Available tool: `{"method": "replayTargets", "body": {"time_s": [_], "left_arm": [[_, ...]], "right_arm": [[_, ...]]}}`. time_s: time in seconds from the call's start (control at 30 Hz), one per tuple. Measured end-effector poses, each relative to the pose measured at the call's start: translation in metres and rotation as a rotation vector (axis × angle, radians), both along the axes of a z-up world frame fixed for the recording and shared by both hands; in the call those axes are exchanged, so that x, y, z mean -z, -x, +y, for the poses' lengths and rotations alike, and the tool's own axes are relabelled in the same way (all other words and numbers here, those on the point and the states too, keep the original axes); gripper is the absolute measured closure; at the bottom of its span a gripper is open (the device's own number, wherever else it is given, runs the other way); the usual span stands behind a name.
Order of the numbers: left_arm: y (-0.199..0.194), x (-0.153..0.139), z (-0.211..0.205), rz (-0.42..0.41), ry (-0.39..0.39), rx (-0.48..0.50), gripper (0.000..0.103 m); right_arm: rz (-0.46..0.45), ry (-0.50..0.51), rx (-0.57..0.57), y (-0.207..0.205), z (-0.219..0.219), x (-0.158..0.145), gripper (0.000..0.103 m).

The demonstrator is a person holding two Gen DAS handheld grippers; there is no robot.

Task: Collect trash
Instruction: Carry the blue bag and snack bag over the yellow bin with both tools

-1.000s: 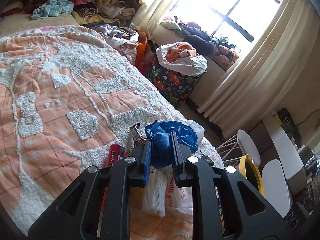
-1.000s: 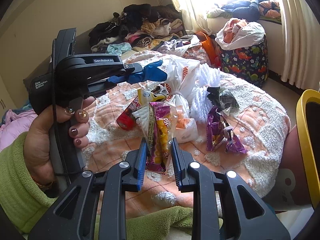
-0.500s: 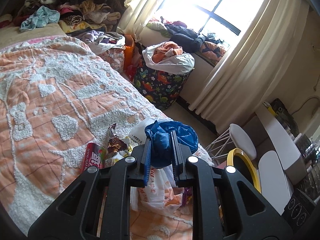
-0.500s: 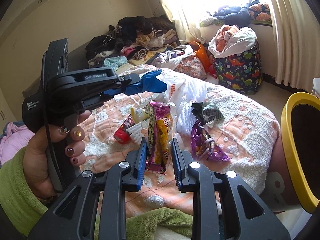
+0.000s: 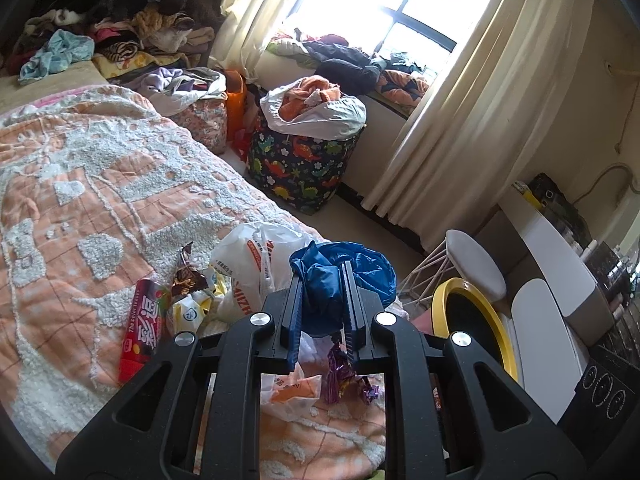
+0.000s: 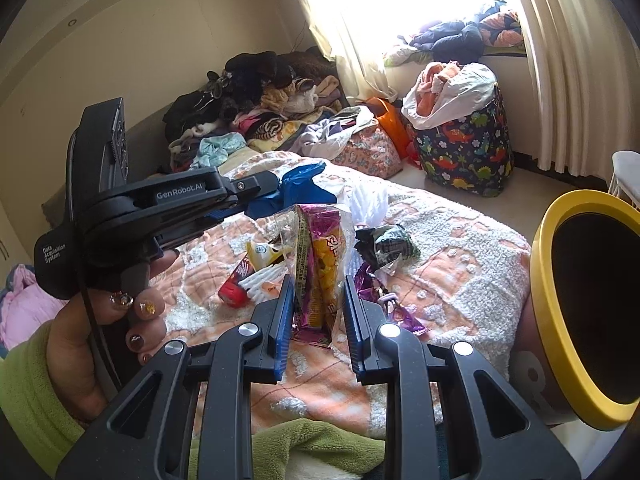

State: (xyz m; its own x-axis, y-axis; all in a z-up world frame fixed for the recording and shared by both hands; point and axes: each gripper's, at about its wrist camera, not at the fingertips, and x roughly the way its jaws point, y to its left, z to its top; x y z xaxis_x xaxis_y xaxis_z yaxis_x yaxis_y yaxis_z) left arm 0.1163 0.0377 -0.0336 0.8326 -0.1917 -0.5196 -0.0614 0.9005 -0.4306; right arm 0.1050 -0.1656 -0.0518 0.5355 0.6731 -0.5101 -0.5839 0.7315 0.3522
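My left gripper [image 5: 320, 280] is shut on a crumpled blue plastic bag [image 5: 352, 268] and holds it above the bed's corner; it also shows in the right wrist view [image 6: 260, 192] with the blue bag [image 6: 300, 184]. My right gripper [image 6: 316, 292] is shut on a purple and yellow snack wrapper [image 6: 320, 256], held above the bed. A yellow-rimmed bin [image 6: 580, 300] stands open to the right; it also shows in the left wrist view [image 5: 476, 320]. Trash on the orange bedspread: a red candy tube [image 5: 142, 332], a white shopping bag [image 5: 256, 256], purple wrappers [image 6: 384, 292], a dark wrapper [image 6: 384, 244].
The bed [image 5: 80, 184] carries a heap of clothes [image 5: 100, 32] at its far end. A dinosaur-print hamper [image 5: 304, 160] stands on the floor by the curtained window. A white stool [image 5: 476, 268] and a white desk [image 5: 560, 264] stand right of the bin.
Both grippers have lifted and swung right with their loads. The bin's opening has come much closer in the right wrist view. More of the trash pile shows below the left gripper.
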Motion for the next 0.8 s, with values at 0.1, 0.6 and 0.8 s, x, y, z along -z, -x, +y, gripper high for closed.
{"method": "replayTargets", "body": {"time_s": [0.1, 0.6, 0.8], "left_arm": [[0.0, 0.0, -0.006, 0.001, -0.009, 0.014, 0.091], [-0.005, 0.0, -0.033, 0.006, -0.039, 0.072, 0.091], [-0.008, 0.0, -0.045, 0.009, -0.051, 0.098, 0.091]], "right_arm": [[-0.002, -0.007, 0.009, -0.002, -0.004, -0.003, 0.08], [-0.005, -0.037, 0.078, -0.008, -0.029, -0.009, 0.08], [-0.005, -0.054, 0.115, -0.014, -0.045, -0.01, 0.08]]}}
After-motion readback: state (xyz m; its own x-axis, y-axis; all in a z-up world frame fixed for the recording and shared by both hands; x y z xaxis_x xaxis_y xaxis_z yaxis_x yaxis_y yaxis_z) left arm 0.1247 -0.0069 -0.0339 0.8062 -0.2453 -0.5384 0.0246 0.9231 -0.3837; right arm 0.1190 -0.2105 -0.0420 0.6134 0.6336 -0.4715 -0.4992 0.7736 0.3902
